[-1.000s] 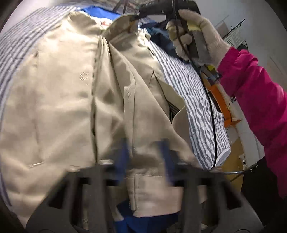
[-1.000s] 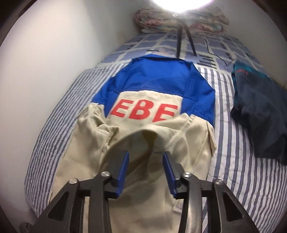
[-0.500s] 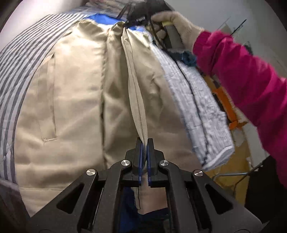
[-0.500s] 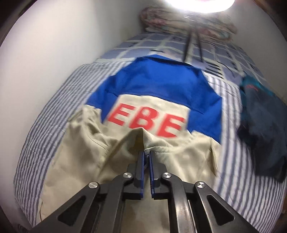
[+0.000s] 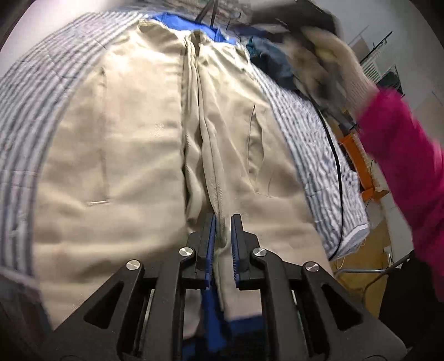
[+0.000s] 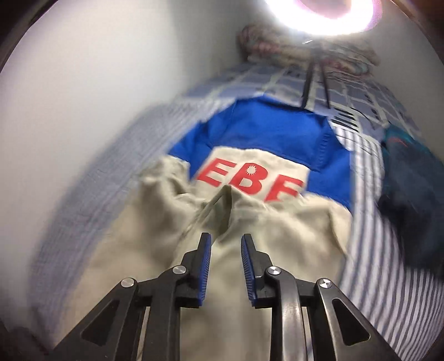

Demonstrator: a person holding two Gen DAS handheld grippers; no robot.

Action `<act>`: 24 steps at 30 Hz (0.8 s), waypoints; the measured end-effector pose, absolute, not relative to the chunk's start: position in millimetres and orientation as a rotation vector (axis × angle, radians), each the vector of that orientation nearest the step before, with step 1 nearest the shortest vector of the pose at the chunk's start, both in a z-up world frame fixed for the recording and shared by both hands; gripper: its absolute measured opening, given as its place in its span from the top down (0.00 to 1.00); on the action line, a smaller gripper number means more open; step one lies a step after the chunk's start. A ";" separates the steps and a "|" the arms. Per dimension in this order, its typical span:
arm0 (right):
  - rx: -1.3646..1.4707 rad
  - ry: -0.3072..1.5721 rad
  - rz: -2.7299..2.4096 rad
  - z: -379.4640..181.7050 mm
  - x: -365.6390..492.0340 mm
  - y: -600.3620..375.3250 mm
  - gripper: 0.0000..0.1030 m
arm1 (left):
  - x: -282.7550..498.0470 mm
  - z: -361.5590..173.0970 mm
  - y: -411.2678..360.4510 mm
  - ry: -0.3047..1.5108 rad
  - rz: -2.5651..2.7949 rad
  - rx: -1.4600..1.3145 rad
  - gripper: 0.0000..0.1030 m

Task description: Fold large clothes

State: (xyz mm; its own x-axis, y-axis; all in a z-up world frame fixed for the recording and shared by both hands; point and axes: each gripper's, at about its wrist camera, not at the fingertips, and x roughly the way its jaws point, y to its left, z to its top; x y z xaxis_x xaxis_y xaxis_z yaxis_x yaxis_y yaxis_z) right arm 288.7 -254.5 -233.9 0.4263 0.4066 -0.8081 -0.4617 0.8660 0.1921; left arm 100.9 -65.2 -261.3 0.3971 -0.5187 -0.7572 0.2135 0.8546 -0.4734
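The jacket [image 5: 133, 144], beige below and blue at the far end, is lying spread along the striped bed [image 5: 36, 91], so the folding looks barely begun. In the left wrist view a raised fold is running down the jacket's middle into the left gripper [image 5: 222, 244]; its jaws are easing apart, with the beige ridge between them and a gap showing on either side, so the cloth seems loosely held at best. Right of the jacket, a gloved hand [image 5: 330, 58] in a pink sleeve [image 5: 410, 166] is blurred, and a black cable [image 5: 337, 177] is trailing over the bed edge.

In the right wrist view the jacket [image 6: 277, 133] is showing red letters just beyond a peaked crease. The right gripper [image 6: 226, 261] is hovering over the beige part, jaws opening and gripping nothing. A dark garment [image 6: 410, 200] is lying right of the jacket and could crowd a sideways fold. Folded bedding [image 6: 277, 44] is sitting beyond the jacket, under a glaring lamp [image 6: 322, 11].
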 end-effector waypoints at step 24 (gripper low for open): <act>-0.240 1.086 0.616 -276.4 -38.1 -300.2 0.73 | 36.1 -231.1 -40.4 0.990 -0.514 -0.172 0.73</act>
State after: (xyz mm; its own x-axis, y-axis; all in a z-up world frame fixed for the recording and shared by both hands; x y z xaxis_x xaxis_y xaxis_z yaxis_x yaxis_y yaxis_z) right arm -38.1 -300.2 -276.4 0.3200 0.3494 -0.8806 -0.5764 0.8095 0.1117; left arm 36.1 -40.4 -231.1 0.4412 -0.4882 -0.7530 0.3351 0.8680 -0.3664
